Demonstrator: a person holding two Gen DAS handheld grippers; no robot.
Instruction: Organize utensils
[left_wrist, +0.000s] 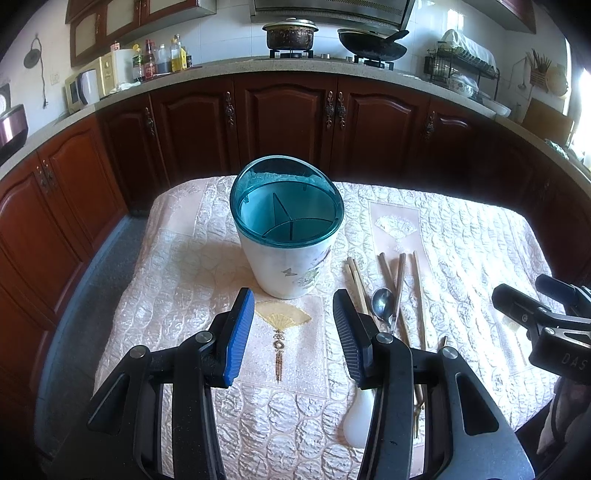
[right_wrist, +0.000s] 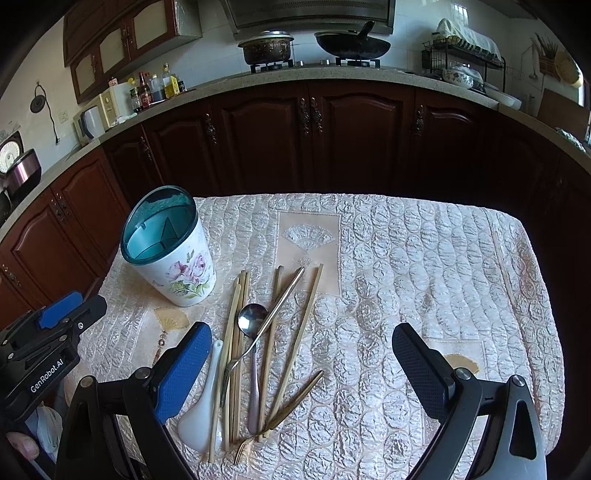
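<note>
A loose pile of utensils is being left untouched on the quilted tablecloth (right_wrist: 424, 258): wooden chopsticks (right_wrist: 236, 332), a steel spoon (right_wrist: 252, 320), a white ceramic spoon (right_wrist: 201, 413) and two slim forks (right_wrist: 284, 402) are lying crossed over one another, just to the right of the floral utensil holder (right_wrist: 177, 266). The holder's teal divided insert is being shown empty, so the sorting is judged not yet begun and every piece is still waiting to be filed. The left gripper (left_wrist: 293, 332) is being held apart and empty above the cloth in front of the holder; the right gripper (right_wrist: 301, 373) is being held wide apart, empty, over the pile. The full pile is being shown only by the right wrist view; in the left wrist view, its lower part is being hidden behind the gripper.
</note>
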